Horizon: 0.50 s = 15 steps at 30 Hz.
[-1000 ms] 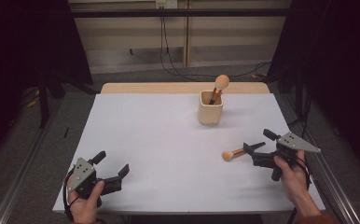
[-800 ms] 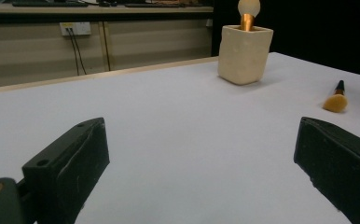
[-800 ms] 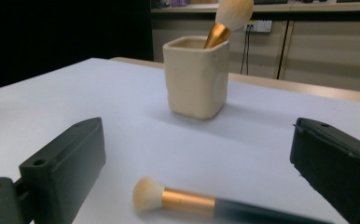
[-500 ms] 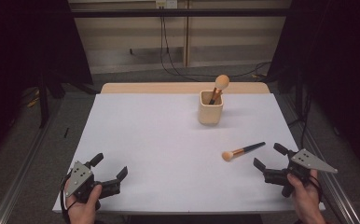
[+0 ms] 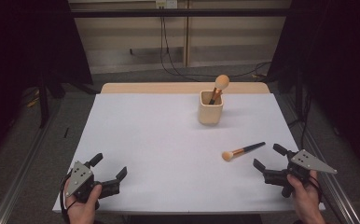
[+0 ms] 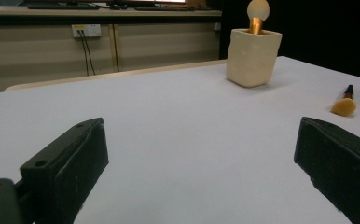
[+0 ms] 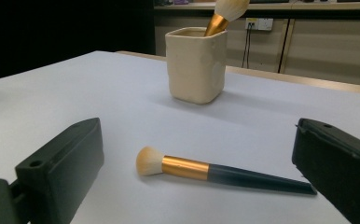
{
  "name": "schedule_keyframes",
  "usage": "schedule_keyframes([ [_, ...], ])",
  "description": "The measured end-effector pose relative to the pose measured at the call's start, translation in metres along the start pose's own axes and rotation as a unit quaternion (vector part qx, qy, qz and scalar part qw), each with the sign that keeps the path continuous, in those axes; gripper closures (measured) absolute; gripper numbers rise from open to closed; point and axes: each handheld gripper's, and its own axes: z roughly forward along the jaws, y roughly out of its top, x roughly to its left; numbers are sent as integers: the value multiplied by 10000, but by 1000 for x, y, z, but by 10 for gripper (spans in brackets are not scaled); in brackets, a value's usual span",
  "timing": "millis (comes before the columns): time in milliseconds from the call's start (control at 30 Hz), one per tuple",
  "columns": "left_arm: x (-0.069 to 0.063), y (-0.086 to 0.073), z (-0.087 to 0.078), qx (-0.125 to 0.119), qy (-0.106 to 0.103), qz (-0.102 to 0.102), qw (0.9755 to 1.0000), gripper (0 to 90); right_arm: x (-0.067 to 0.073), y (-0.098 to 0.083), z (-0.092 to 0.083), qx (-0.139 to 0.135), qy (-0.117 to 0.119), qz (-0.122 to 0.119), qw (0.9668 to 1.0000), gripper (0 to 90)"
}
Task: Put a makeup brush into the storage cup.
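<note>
Covering most of the table, the white sheet (image 5: 169, 140) carries a cream holder (image 5: 211, 110) with one makeup brush (image 5: 218, 87) standing in it. A second makeup brush (image 5: 242, 150) now lies flat on the sheet; a second ago the right gripper (image 5: 270, 158) held it. That gripper has backed away, jaws wide apart and empty, so the brush looks freshly set down. The left gripper (image 5: 109, 167) idles open near the front edge.

white table (image 5: 159, 140) | cables (image 5: 166, 46) on floor behind | wall socket (image 5: 165, 4)
</note>
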Motion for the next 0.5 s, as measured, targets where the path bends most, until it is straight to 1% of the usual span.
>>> schedule_keyframes([
  [33, 0, 0, 0, -9, 2, -19, 10000, 28, 0, 0, 1, 6, 12, 25, 10000, 16],
  [67, 0, 0, 0, 7, 5, 13, 10000, 28, 1, 0, 1, 11, 18, 7, 10000, 15],
  [133, 0, 0, 1, -3, -6, 6, 10000, 28, 1, 1, 4, 27, 17, 11, 10000, 15],
  [200, 0, 0, 2, 9, -9, 24, 10000, 28, 1, 3, 6, 0, 1, 53, 10000, 17],
  [233, 0, 0, 1, 24, -13, 44, 10000, 28, 2, 4, 7, -7, 32, 87, 10000, 17],
  [267, 0, 0, 1, 15, -4, 34, 10000, 28, 2, 5, 8, -16, 65, 85, 9999, 17],
  [300, 0, 0, 0, 16, 11, 29, 10000, 28, 3, 6, 10, -11, 88, 19, 10000, 17],
  [367, 0, 1, 0, -9, 25, 7, 10000, 29, 3, 8, 13, -35, 110, 28, 9999, 12],
  [400, -1, 1, 0, 11, 20, 16, 10000, 29, 3, 9, 15, -28, 97, 5, 9999, 0],
  [433, -1, 1, 0, 19, 15, 32, 10000, 29, 3, 11, 17, 3, -20, -9, 10000, 0],
  [467, -1, 1, 0, -12, 12, 15, 10000, 29, 3, 12, 19, -5, -126, 39, 9999, 17],
  [500, -1, 1, -2, -36, -6, 36, 10000, 30, 3, 14, 21, -6, -183, 100, 9998, 22],
])
